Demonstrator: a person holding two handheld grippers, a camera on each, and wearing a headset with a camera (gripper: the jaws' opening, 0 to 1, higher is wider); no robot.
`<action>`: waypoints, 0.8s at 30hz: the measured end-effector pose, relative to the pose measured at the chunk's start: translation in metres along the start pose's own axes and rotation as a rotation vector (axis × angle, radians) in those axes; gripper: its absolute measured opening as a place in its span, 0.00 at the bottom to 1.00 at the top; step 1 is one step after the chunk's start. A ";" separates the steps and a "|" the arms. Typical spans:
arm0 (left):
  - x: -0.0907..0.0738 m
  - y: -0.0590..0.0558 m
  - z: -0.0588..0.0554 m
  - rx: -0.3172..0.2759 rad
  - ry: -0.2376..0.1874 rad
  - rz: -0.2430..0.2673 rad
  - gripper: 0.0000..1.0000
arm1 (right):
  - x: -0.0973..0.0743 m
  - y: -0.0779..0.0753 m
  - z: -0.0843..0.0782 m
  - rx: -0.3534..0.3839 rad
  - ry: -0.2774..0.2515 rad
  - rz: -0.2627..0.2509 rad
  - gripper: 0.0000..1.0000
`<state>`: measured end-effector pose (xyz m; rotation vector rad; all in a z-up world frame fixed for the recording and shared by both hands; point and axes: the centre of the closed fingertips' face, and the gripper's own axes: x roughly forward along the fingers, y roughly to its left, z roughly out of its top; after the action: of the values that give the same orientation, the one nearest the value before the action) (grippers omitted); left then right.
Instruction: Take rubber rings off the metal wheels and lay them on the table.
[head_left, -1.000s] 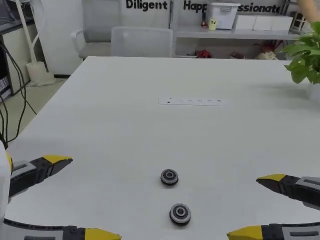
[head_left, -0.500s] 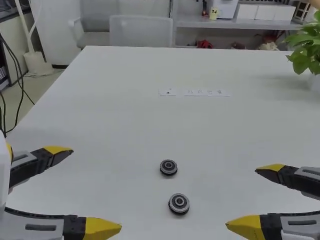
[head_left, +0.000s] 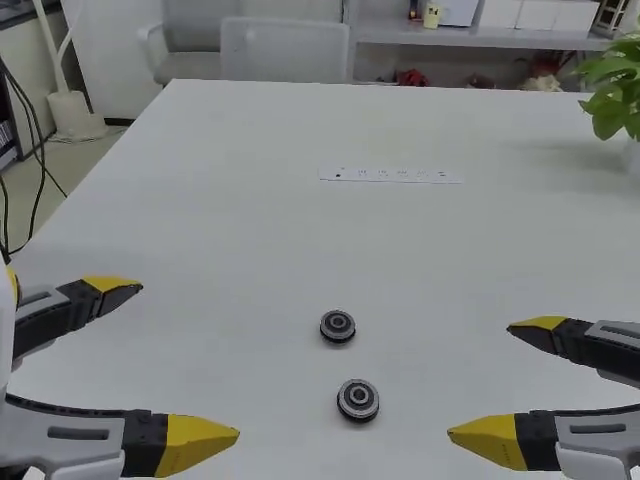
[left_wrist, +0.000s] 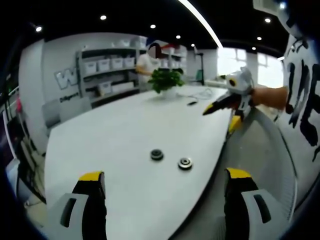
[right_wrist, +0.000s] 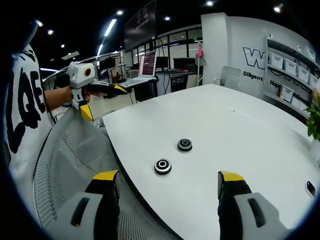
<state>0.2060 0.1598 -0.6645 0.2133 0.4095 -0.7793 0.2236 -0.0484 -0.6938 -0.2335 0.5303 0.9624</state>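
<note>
On the tabletop (head_left: 300, 220), the near wheel (head_left: 358, 399) and far wheel (head_left: 338, 327) lie close together, dark rubber rings (head_left: 343, 400) on them. The left gripper (head_left: 189, 362) at 8 o'clock and right gripper (head_left: 480, 380) at 4 o'clock hang wide open, empty. The left gripper view shows a potted plant (left_wrist: 166, 80).

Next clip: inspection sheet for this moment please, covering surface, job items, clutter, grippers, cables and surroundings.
Surface: pale table, mostly bare.
Job's things: far wheel and near wheel lie flat, apart; dark rings on both, none laid on the table.
Clutter: flat strip at mid-table; plant at the far right.
Grippers: left hand-held gripper and right hand-held gripper open, holding nothing, flanking the wheels.
Cables: black cables beside the table's left edge.
Surroundings: chair and shelf beyond the far end.
</note>
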 end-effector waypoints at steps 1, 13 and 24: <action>0.000 0.000 0.000 0.000 0.000 0.000 1.00 | 0.001 0.000 0.000 0.000 0.000 0.001 0.78; 0.006 0.002 -0.001 0.021 0.008 -0.020 1.00 | 0.005 -0.002 0.001 -0.001 -0.002 0.005 0.78; 0.009 0.001 -0.004 0.015 0.010 -0.029 1.00 | 0.009 -0.002 -0.002 -0.004 0.011 0.011 0.78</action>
<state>0.2113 0.1565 -0.6724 0.2257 0.4166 -0.8100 0.2291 -0.0440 -0.7009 -0.2393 0.5403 0.9738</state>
